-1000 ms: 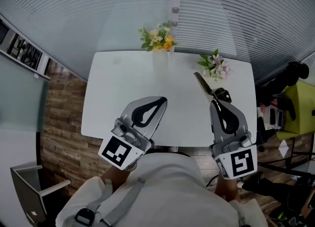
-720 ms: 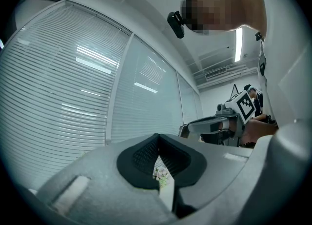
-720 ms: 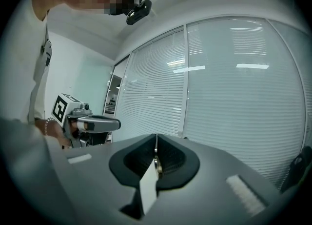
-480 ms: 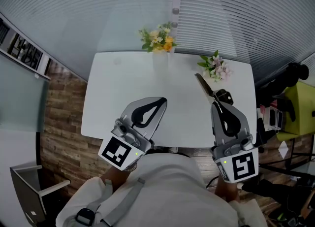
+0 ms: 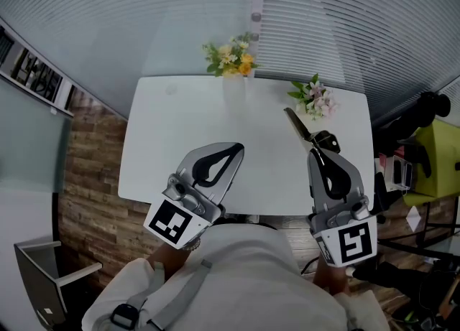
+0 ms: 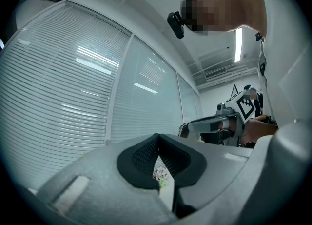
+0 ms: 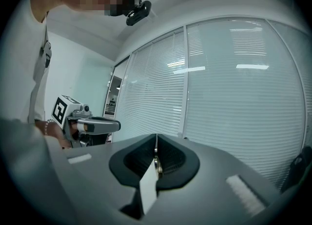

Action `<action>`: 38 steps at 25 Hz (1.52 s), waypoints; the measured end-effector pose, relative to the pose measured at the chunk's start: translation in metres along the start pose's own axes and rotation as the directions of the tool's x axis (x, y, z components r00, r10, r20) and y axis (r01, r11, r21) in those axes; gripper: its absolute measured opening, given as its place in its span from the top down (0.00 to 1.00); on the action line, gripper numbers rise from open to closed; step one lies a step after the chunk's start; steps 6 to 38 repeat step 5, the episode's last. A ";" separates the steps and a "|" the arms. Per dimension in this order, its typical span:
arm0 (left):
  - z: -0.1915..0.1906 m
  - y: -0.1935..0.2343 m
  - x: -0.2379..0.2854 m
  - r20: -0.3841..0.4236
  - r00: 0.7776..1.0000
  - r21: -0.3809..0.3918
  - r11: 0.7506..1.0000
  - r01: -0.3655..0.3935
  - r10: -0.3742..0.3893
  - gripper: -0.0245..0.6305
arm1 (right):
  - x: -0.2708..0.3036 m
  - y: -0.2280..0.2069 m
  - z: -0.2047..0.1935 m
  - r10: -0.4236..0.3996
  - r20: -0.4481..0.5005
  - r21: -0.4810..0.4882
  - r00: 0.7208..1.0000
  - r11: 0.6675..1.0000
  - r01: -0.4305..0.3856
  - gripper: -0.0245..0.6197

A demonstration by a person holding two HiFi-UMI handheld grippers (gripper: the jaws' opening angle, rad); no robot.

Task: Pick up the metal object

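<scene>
The metal object is a pair of scissors (image 5: 300, 126) with grey blades and black handles, pointing away from me over the right part of the white table (image 5: 180, 128). My right gripper (image 5: 315, 151) is shut on its handle end. In the right gripper view a sliver of shiny metal (image 7: 157, 165) shows between the closed pads, and the right gripper (image 7: 156, 141) points up at the blinds. My left gripper (image 5: 237, 148) hovers over the table's near edge, shut with nothing in it. In the left gripper view its own jaws (image 6: 157, 141) meet at the tip.
Two small bunches of flowers stand at the table's far side: a yellow one (image 5: 231, 55) in the middle and a pink one (image 5: 314, 98) just beyond the scissors. Window blinds run behind the table. A yellow-green chair (image 5: 438, 157) stands to the right.
My right gripper and the scissors have shifted very slightly toward me. The left gripper has stayed where it was.
</scene>
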State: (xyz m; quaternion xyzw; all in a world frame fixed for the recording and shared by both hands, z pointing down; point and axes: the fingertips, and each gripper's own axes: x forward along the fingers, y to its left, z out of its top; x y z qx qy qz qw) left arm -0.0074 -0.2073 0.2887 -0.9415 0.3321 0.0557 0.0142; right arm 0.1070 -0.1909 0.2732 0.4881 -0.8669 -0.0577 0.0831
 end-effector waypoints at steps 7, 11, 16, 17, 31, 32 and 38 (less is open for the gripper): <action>0.000 0.001 0.000 0.004 1.000 -0.002 1.000 -0.003 0.003 0.96 | 0.001 0.001 0.000 0.001 0.004 0.000 1.000 1.000 -0.001 0.95; 0.000 0.001 0.000 0.004 1.000 -0.002 1.000 -0.003 0.003 0.96 | 0.001 0.001 0.000 0.001 0.004 0.000 1.000 1.000 -0.001 0.95; 0.000 0.001 0.000 0.004 1.000 -0.002 1.000 -0.003 0.003 0.96 | 0.001 0.001 0.000 0.001 0.004 0.000 1.000 1.000 -0.001 0.95; 0.000 0.001 0.000 0.004 1.000 -0.002 1.000 -0.003 0.003 0.96 | 0.001 0.001 0.000 0.001 0.004 0.000 1.000 1.000 -0.001 0.95; 0.000 0.001 0.000 0.004 1.000 -0.002 1.000 -0.003 0.003 0.96 | 0.001 0.001 0.000 0.001 0.004 0.000 1.000 1.000 -0.001 0.95; 0.000 0.001 0.000 0.004 1.000 -0.002 1.000 -0.003 0.003 0.96 | 0.001 0.001 0.000 0.001 0.004 0.000 1.000 1.000 -0.001 0.95; 0.000 0.001 0.000 0.004 1.000 -0.002 1.000 -0.003 0.003 0.96 | 0.001 0.001 0.000 0.001 0.004 0.000 1.000 1.000 -0.001 0.95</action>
